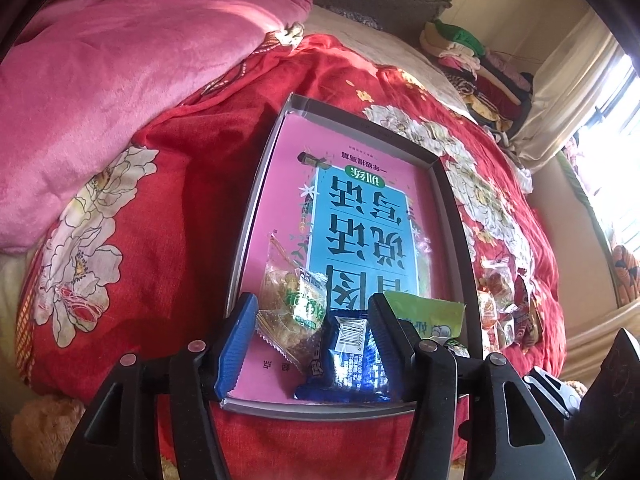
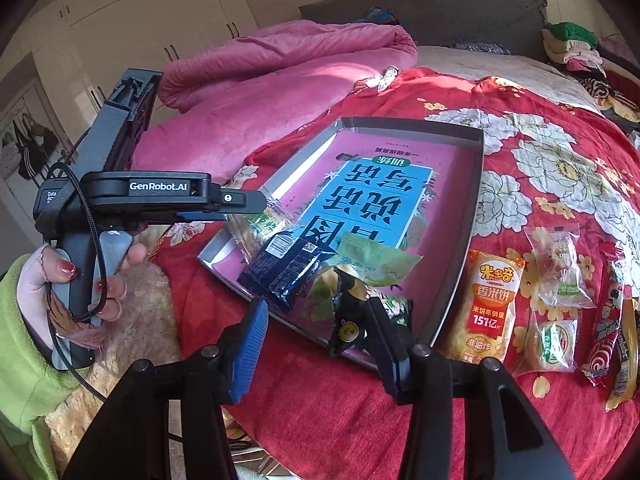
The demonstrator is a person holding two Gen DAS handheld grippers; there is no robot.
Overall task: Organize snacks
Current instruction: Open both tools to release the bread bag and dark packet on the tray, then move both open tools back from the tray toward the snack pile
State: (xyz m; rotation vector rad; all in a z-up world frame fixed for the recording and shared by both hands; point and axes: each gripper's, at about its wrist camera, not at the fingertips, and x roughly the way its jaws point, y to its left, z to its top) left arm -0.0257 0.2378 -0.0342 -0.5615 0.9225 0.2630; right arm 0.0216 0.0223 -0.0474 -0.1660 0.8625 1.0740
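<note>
A shallow grey box [image 2: 472, 216] with a pink and blue book cover inside lies on the red floral bedspread. At its near end lie a clear snack packet [image 1: 292, 300], a dark blue packet [image 1: 352, 356] and a green packet [image 1: 428, 314]. My left gripper [image 1: 314, 344] is open, hovering over the clear and blue packets; it shows at the left of the right wrist view [image 2: 256, 204]. My right gripper [image 2: 316, 344] is open above the box's near edge, with a black and green packet [image 2: 352, 320] lying between its fingers. An orange rice cracker pack [image 2: 488, 304] and several other snacks [image 2: 560, 268] lie right of the box.
A pink blanket [image 2: 280, 80] is heaped at the back left. Folded clothes [image 1: 480, 68] are stacked at the far right by the window. A tan fuzzy throw [image 2: 132, 344] lies at the bed's near left.
</note>
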